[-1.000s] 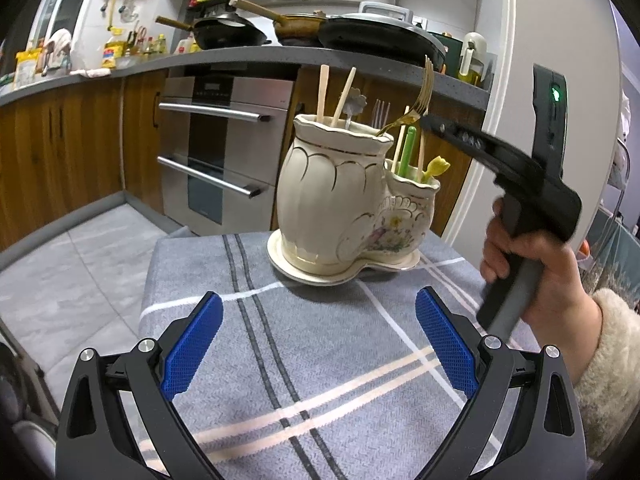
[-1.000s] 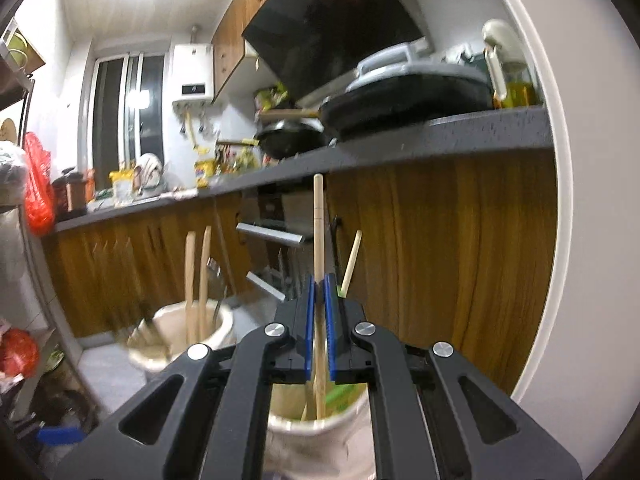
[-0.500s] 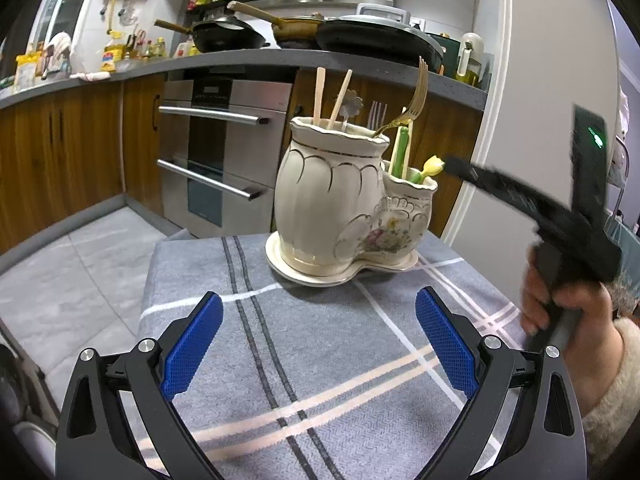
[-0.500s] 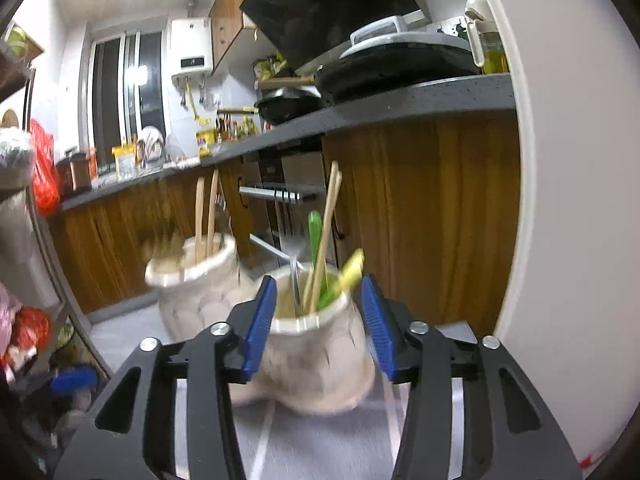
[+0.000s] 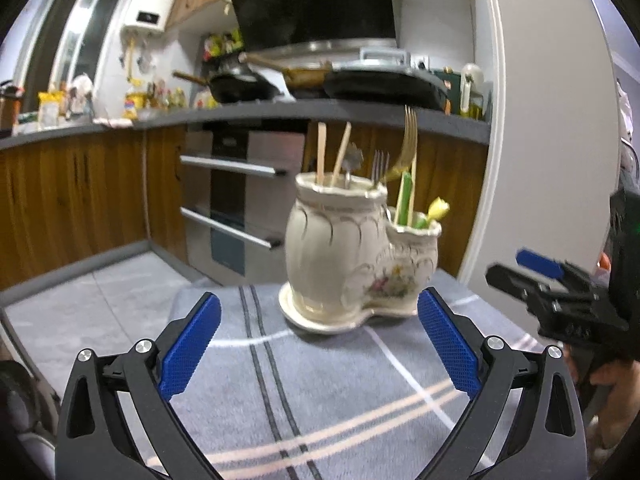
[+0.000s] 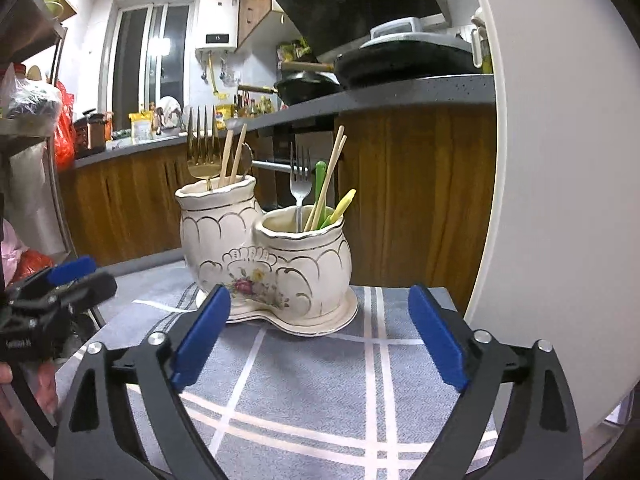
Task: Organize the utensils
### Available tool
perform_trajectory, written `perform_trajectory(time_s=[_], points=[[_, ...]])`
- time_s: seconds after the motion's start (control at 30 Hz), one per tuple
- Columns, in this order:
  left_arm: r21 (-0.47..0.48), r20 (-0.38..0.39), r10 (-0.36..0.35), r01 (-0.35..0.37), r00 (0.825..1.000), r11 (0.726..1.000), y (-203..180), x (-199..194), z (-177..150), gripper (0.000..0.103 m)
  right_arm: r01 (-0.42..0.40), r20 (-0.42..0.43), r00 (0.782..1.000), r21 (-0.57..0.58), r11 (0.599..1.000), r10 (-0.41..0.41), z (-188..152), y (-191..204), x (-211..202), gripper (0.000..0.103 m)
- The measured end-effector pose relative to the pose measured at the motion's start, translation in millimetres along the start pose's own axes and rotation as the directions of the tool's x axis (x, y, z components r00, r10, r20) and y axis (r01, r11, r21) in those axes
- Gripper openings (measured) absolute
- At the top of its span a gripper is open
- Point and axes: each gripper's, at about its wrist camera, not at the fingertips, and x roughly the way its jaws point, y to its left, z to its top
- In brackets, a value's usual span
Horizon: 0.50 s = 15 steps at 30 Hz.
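right claw (image 6: 318,336): our black claw with blue pads, jaws opening wide, nothing between them, low over the tabletop.
left claw (image 5: 318,344): ours too, spread, empty.
tabletop (image 6: 312,396): grey cloth with white and dark stripes; we see no loose utensil on it.
holder (image 6: 268,256): cream ceramic double-pot utensil holder with gold trim, straight ahead of both claws, right one looks nearer.
utensils: wooden chopsticks (image 6: 328,180), silver fork (image 6: 300,180), green stick in the short pot; gold fork (image 6: 202,148) in the tall pot; long axes upright, slightly tilted.
judgement: we'd reach forward and up for any handle.
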Motion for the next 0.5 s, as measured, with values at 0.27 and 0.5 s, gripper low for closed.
perform_trajectory(time_s=[0.27, 0.5], points=[[0.049, 0.07, 0.073, -0.077, 0.995, 0.996, -15, -3, 5, 0.098, -0.007, 0.06, 0.998, 0.034, 0.999, 0.005, 2, -8, -11, 0.097], [0.096, 0.044, 0.093, -0.097, 0.995, 0.991, -22, 2, 4, 0.098, 0.003, 0.081, 0.997, 0.002, 1.0, -0.003, 0, -3, -16, 0.097]])
